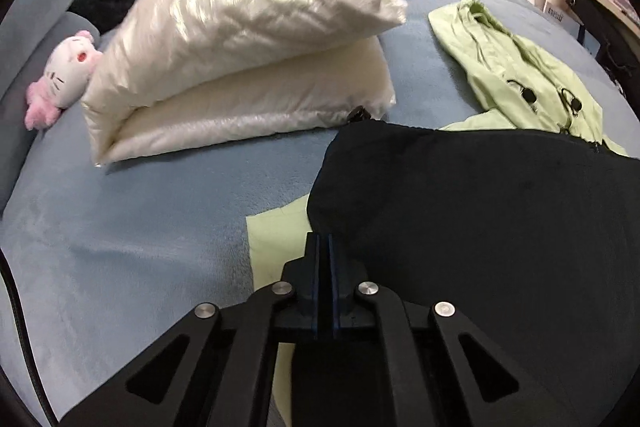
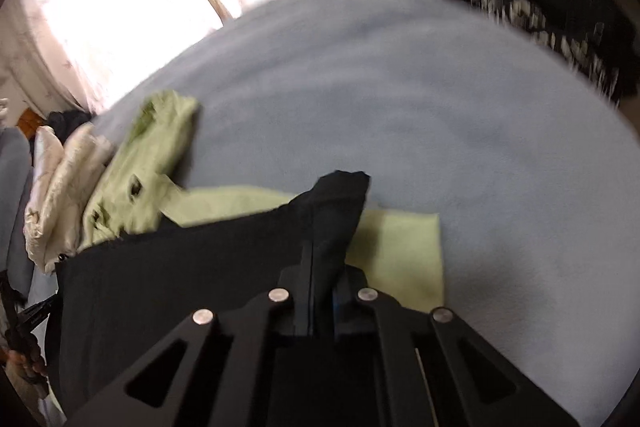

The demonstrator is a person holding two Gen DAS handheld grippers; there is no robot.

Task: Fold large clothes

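Pillows (image 1: 240,39), shiny white and puffy, sit beyond a green jacket (image 1: 520,67) on the fuzzy blue blanket (image 1: 120,227). Left gripper (image 1: 325,243) and right gripper (image 2: 320,251) each pinch the black garment (image 1: 480,207), stretched between them over the jacket.

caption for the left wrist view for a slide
Left claw pinching a black garment over a green jacket on the bed.

A blue-grey bed (image 1: 140,227) carries everything. Beside its white pillows (image 1: 240,39) lie a pink plush (image 1: 64,75) and a green jacket (image 1: 520,67).
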